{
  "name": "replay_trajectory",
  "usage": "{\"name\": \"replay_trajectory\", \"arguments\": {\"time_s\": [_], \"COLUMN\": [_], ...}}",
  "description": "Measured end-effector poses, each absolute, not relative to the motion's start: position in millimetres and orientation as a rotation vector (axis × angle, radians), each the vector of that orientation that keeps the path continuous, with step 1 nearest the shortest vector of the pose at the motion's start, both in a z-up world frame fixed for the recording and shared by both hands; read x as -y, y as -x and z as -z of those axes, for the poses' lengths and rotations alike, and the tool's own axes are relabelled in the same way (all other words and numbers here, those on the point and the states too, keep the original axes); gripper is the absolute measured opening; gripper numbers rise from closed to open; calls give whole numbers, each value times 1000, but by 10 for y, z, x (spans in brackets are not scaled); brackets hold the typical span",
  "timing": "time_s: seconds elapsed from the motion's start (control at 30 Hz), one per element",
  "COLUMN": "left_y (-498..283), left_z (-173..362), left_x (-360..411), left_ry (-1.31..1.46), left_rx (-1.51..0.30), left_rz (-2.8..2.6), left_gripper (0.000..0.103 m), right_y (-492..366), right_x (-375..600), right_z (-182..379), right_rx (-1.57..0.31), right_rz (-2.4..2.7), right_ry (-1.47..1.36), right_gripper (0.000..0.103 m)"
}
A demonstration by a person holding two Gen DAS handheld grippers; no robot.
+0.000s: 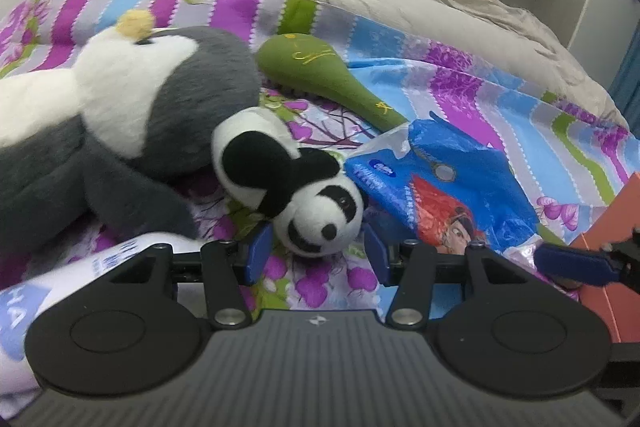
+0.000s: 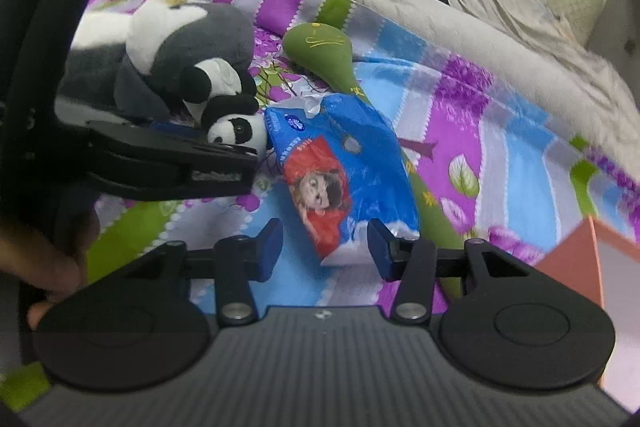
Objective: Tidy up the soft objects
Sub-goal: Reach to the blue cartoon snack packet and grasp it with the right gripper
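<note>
Both hands are at the pick-up stage of sorting the soft things on the bed, each gripper lined up on its own target with neither grasp made. The left gripper (image 1: 316, 247) stands about half open with the small panda plush (image 1: 316, 215) just ahead of it, the toy's head sitting in the gap between the two blue pads; the pads flank the head closely but do not appear to press it, so nothing is held yet. The right gripper (image 2: 324, 247) is also partly open, and the near end of the blue tissue pack (image 2: 340, 163) lies between its pads, nearer the right-hand pad, with a clear gap on the left-hand side. The next move, as I judge it, calls for each gripper to ease forward a little and close: gently on the panda's rounded head, which will squash and could slip out, and squarely across the crinkly pack, whose loose plastic may slide. The panda is black and white, lying on its side with its face toward the left gripper, leaning against a large grey-and-white plush (image 1: 120, 107) beyond and to the left. A green padded mallet-shaped cushion (image 1: 320, 75) lies farther ahead on the striped floral bedspread (image 1: 520, 99).
</note>
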State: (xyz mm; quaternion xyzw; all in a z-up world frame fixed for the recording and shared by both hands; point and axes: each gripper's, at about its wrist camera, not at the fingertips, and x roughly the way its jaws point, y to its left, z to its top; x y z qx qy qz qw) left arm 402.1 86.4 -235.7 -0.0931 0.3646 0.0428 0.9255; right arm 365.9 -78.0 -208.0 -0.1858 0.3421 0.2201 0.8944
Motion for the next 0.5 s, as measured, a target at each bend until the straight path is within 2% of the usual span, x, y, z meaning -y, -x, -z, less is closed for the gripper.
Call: {"name": "replay_trajectory", "arguments": {"time_s": [0.07, 0.27, 0.5], "left_y": [-4075, -4155, -4122], "left_z": [2394, 2436, 2399], "left_x": [-847, -810, -819], "left_ry": [187, 150, 166], "left_rx": [-749, -765, -748], "left_rz": [-84, -113, -110], "left_gripper": [57, 55, 50], "right_y": [-3714, -3801, -3770], "right_x": [742, 678, 699], "right_z": [2137, 2252, 2244], "right_rx": [-704, -700, -699], "right_rz": [-450, -445, -436], "right_ry": [427, 507, 514], "right_gripper": [35, 34, 21]}}
